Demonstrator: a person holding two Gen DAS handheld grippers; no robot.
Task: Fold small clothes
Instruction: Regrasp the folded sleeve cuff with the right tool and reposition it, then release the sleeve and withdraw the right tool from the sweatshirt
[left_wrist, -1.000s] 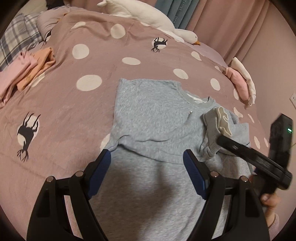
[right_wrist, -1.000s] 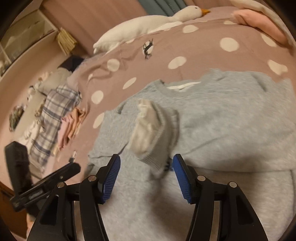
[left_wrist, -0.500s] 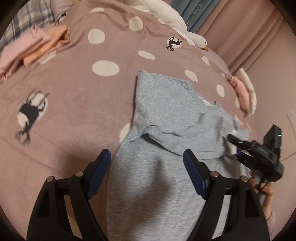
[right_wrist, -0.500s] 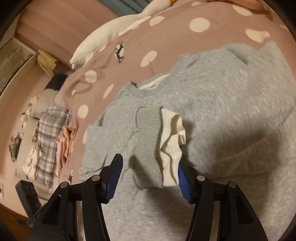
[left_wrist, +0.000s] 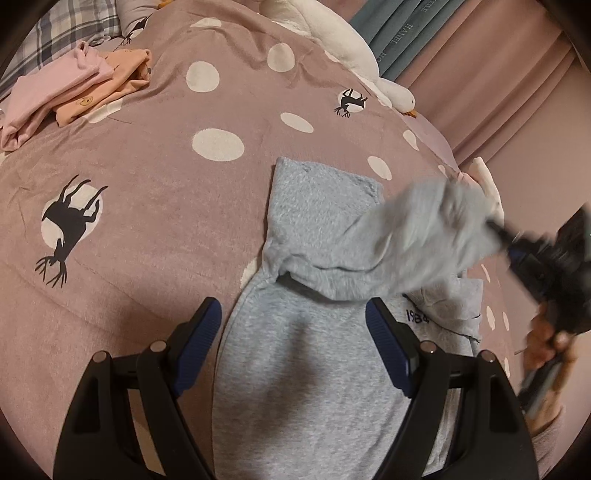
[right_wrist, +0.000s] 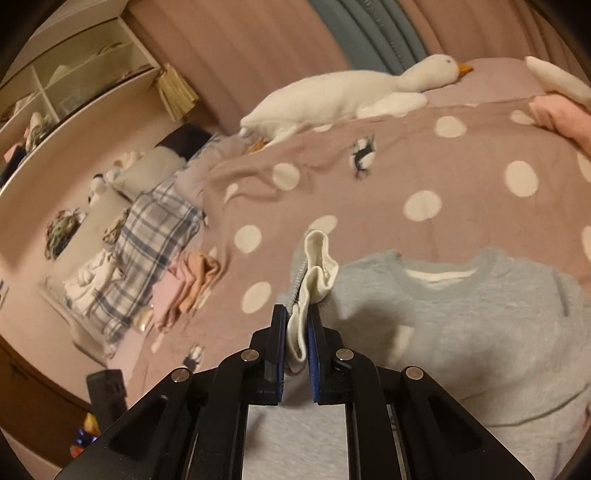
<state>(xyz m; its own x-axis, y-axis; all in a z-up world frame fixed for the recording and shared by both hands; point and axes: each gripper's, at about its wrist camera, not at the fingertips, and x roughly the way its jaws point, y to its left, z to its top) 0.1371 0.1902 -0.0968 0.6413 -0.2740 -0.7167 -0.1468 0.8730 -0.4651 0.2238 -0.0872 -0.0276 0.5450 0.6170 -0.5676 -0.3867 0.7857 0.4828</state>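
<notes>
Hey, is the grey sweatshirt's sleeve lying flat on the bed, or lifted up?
Lifted. The right gripper is shut on the sleeve cuff, holding it above the grey sweatshirt.

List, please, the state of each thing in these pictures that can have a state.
Grey sweatshirt: spread on the bed, partly folded.
Sleeve cuff: lifted, pinched.
Right hand-held gripper: shut on the sleeve cuff.
Left hand-held gripper: open, holding nothing, above the sweatshirt.
Pink and orange clothes: stacked, loosely folded.
Plush goose: lying on the bed.

"1984" on the grey sweatshirt (left_wrist: 303, 354); "HANEL" on the teal curtain (left_wrist: 402, 37)
</notes>
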